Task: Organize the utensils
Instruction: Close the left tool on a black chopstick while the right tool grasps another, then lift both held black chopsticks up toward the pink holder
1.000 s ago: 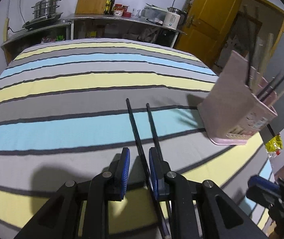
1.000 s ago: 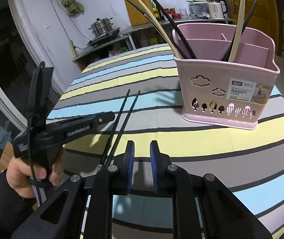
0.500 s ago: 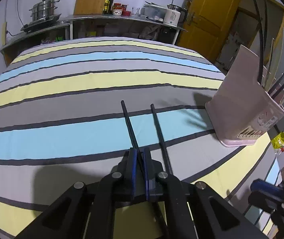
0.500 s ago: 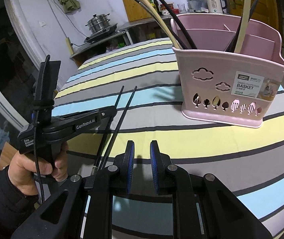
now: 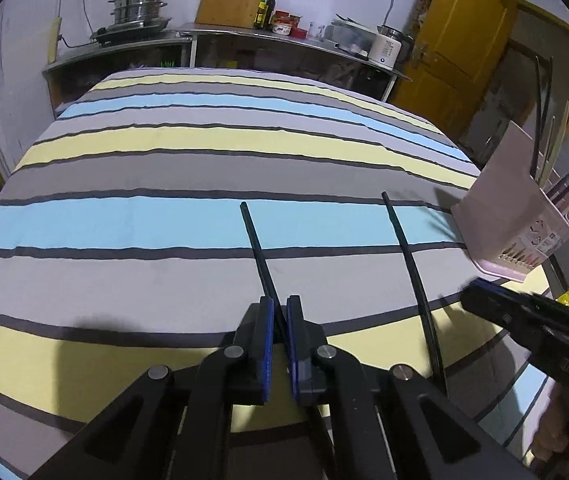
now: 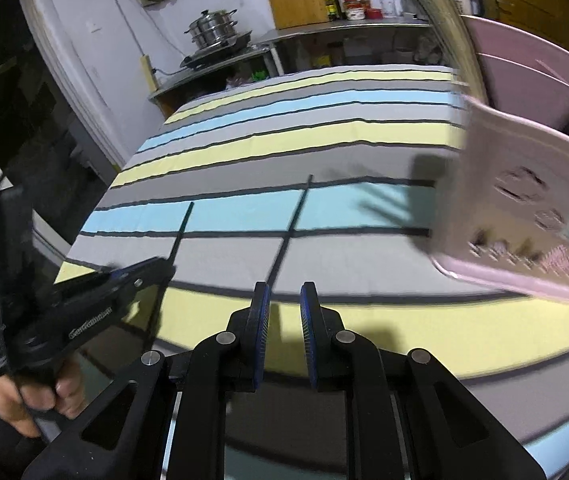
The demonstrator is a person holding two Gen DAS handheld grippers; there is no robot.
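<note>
Over the striped tablecloth (image 5: 132, 220), the left gripper (image 5: 278, 316) reaches forward and low, its jaws clamped on a black chopstick (image 5: 258, 252) jutting ahead. To its right lies a second chopstick (image 5: 408, 256), with the pink utensil basket (image 5: 512, 216) beyond. The right gripper (image 6: 284, 300) hovers level, jaws apart and empty.

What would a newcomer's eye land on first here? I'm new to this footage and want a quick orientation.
Probably the left gripper, shut on one black chopstick that points out over the striped cloth. A second black chopstick lies loose on the cloth to its right. Further right stands the pink utensil basket, already holding several utensils, while the right gripper is open and holds nothing.
</note>
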